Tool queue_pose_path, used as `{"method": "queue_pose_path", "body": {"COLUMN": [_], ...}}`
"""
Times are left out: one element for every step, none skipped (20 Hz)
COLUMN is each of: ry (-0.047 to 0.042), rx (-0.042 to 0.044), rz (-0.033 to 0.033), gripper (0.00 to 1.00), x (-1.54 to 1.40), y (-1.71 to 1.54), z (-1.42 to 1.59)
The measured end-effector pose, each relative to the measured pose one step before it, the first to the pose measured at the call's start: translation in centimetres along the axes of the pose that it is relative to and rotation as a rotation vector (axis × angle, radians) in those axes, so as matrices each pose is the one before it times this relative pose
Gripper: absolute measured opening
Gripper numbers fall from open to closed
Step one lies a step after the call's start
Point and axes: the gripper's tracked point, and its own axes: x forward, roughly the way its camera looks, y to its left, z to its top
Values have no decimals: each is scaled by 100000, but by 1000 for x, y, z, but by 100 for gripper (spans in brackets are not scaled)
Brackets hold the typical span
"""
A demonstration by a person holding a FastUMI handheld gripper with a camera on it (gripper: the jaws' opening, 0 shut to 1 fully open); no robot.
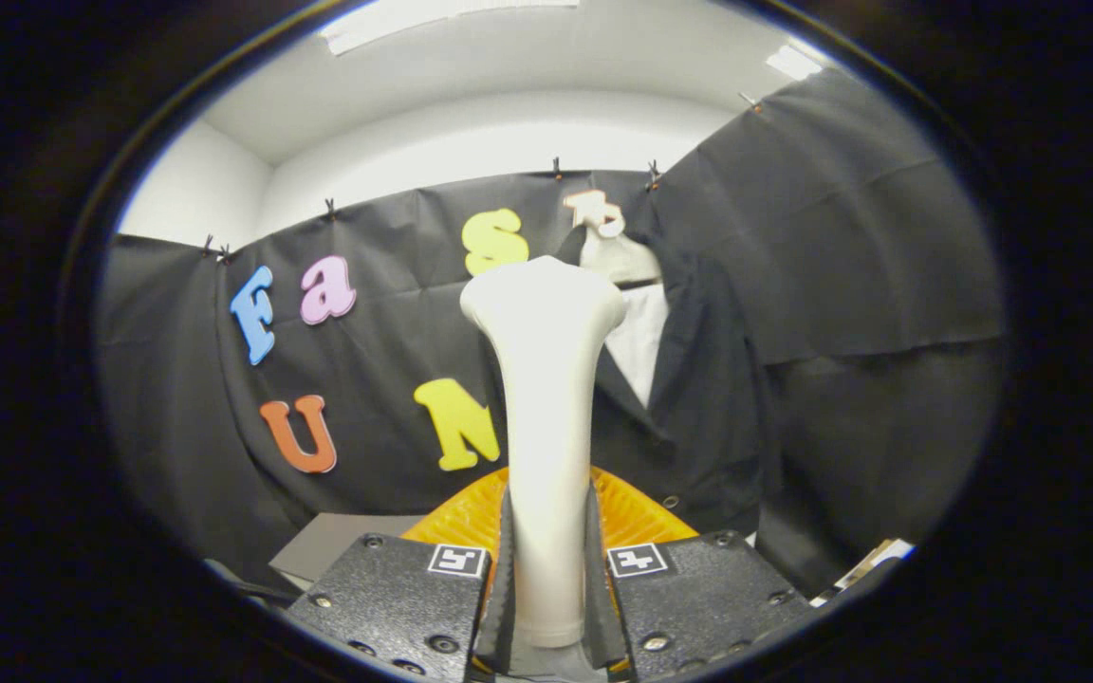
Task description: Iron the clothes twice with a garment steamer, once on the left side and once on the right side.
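Observation:
A white garment steamer [546,398] stands upright between my fingers, handle low and wide head on top. My gripper [548,560] is shut on the steamer's handle, both pads pressing its sides. Beyond it, slightly to the right, a dark jacket [698,417] over a white shirt [641,341] hangs on a pale hanger [615,254] against the black cloth wall. The steamer's head stands just left of the jacket's collar, apart from the cloth as far as I can tell.
An orange ribbed object [627,512] lies just behind the fingers, under the steamer. A grey flat surface [342,541] sits low to the left. Black cloth [850,266] drapes forward on the right of the jacket.

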Motion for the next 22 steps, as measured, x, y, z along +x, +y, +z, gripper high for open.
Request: {"method": "queue_pose_path", "body": {"ry": [-2627,-1944,-1387,-1160,-407,-112,499,683,339,137,-739,-898,-922,-1136,-1558,-1745,-1282,-938,-468,-43,455,723], "rx": [-959,-894,-515,-33,-643,-432,-286,-127,-326,-623,-611,-580,-482,-567,-1381,-1913,-1153,-769,-696,-691,-542,-728], "rz": [-1344,-1039,-610,-429,-592,-63,574,1297,936,731,365,-172,-135,370,510,571,595,861,871,670,83,-9], "gripper": [33,33,33,33,33,33,33,33,33,33,33,33,33,33,33,33,33,33,33,33,33,33], "x": [114,18,227,325,650,673,657,966,913,1163,1459,1246,1156,1102,1070,1189,797,861,629,562,424,263], "y": [-539,-520,-331,-336,-140,-99,35,374,146,29,-78,-173,-113,-79,59,71,-148,81,121,-38,-198,-9], "z": [1026,684,674,518,263,-64,-74,-110,-38,-65,270,433,334,301,403,283,104,30,-28,-434,-628,-809]}}
